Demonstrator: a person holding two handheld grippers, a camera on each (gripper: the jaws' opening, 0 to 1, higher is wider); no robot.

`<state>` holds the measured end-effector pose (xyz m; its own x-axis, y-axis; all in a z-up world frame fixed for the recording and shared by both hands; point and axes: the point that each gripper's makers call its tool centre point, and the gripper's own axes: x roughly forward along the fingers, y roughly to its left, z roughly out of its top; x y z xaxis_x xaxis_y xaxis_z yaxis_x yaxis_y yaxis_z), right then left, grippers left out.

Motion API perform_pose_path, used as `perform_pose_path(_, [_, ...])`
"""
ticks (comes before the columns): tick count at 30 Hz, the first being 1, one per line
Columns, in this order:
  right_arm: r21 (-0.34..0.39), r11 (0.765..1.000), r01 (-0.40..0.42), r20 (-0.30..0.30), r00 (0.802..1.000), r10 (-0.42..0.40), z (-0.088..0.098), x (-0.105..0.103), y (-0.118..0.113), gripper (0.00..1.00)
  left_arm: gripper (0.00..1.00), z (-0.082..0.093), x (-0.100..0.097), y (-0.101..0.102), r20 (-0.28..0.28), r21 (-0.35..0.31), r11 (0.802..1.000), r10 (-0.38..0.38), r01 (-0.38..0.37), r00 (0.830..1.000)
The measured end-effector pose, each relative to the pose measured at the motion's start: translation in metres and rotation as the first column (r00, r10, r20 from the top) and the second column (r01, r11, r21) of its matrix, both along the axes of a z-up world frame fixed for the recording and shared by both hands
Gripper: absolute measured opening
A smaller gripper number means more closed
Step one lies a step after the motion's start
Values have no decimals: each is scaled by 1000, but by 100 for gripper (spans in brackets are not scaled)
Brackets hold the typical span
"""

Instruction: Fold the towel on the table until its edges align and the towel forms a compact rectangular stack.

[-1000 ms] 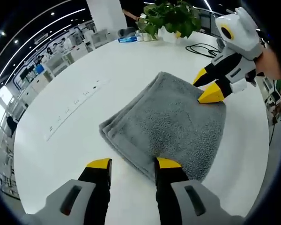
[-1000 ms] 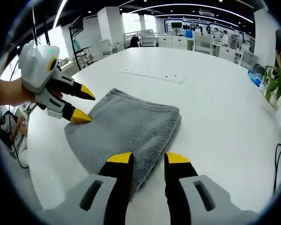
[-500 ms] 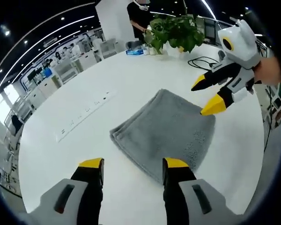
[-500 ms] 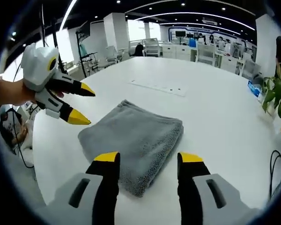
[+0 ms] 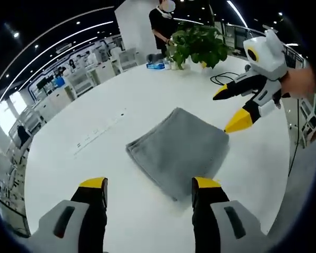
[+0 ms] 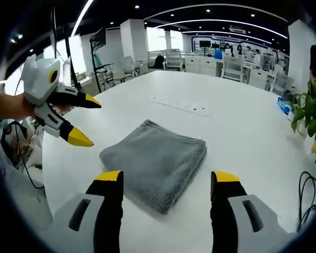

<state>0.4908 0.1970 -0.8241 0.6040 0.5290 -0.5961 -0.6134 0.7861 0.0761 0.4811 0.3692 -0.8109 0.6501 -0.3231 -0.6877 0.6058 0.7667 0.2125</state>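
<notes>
grey towel (image 6: 155, 161) lies folded on the white table (image 6: 242, 121) ahead of both tools, left tool (image 5: 150, 184) and right tool (image 6: 168, 179) spread wide and empty; a careless nudge could skew its stacked edges.

Open-plan office: rows of desks (image 6: 226, 58)

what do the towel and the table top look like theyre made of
Towel: grey terry cloth, probably cotton or microfibre; its surface is fuzzy and matte, with soft rounded folds. Table: smooth white top with a faint sheen, likely laminate or painted board; which one cannot be told.
</notes>
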Motion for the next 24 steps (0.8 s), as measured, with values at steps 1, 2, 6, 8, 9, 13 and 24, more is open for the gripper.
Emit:
perform_pose_path(1, [0, 1000, -1, 2, 1000, 1, 2, -1, 0, 69, 71, 2, -3, 0, 3, 1, 1000, -3, 3, 1000])
perform_pose_path(2, [2, 1000, -2, 5, 1000, 2, 3, -2, 0, 69, 72, 3, -5, -1, 5, 2, 1000, -5, 5, 1000])
perform_pose_path(6, [8, 1000, -5, 18, 1000, 5, 9, -6, 0, 75, 78, 8, -12, -1, 0, -12, 1000, 2, -2, 1000])
perform_pose_path(8, [12, 1000, -6, 28, 1000, 5, 13, -10, 0, 78, 82, 10, -15, -1, 5, -25, 1000, 7, -7, 1000])
perform_pose_path(9, [14, 1000, -12, 33, 999, 12, 15, -13, 2, 79, 83, 10, -16, -1, 7, -28, 1000, 7, -6, 1000])
perform_pose_path(13, [4, 999, -45, 73, 996, 45, 21, -22, 4, 83, 87, 13, -26, -1, 18, -44, 999, 4, -3, 1000])
perform_pose_path(24, [27, 999, -23, 132, 991, 19, 31, -38, -1, 91, 95, 21, -48, 2, 45, -67, 998, -3, 6, 999])
